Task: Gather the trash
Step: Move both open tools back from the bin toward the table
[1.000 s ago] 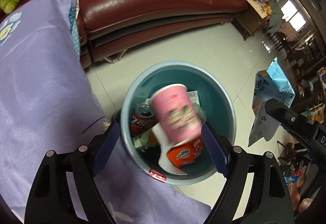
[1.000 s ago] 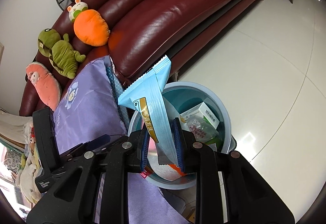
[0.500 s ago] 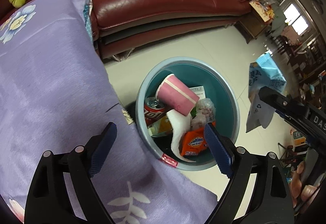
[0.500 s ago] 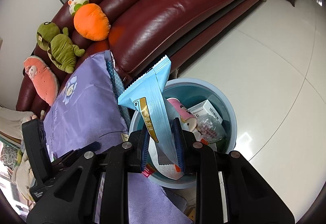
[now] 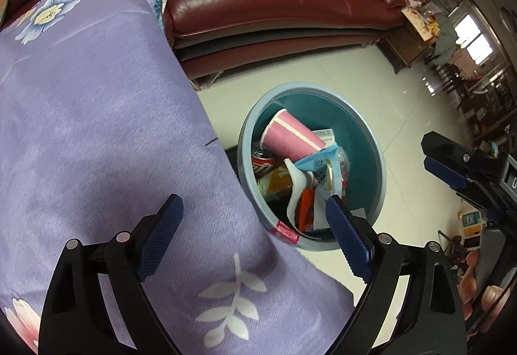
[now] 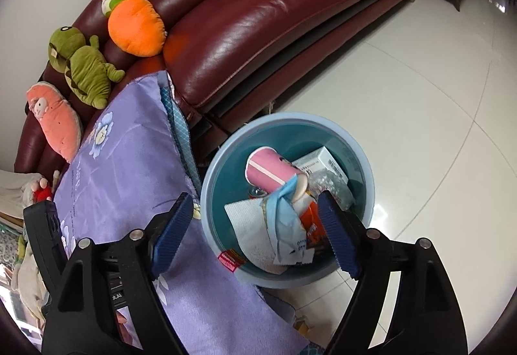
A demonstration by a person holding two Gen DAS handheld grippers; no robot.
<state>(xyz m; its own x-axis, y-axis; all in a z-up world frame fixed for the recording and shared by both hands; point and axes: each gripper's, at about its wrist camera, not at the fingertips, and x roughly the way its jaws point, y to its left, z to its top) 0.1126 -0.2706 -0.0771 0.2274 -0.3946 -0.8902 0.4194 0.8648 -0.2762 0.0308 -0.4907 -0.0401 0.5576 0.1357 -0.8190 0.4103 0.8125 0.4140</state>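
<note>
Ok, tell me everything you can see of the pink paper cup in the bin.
The pink paper cup lies on its side in the round blue bin, on top of the other trash. It is pink with a pale band near its white-rimmed open mouth, which faces the sofa side; a cartoon print shows near its base. The light blue wrapper drapes over its base end, and a white carton lies beside it.

Glossy leather sofa [image 6: 258, 15], shiny tiled floor [image 6: 420, 96], smooth plastic bin [image 6: 368, 193]; inside, a matt paper cup [image 6: 268, 171] and crinkly foil wrapper [image 6: 284, 219]. Soft-sheen purple cloth [image 5: 97, 129], ribbed tong pads [image 5: 160, 235].
</note>
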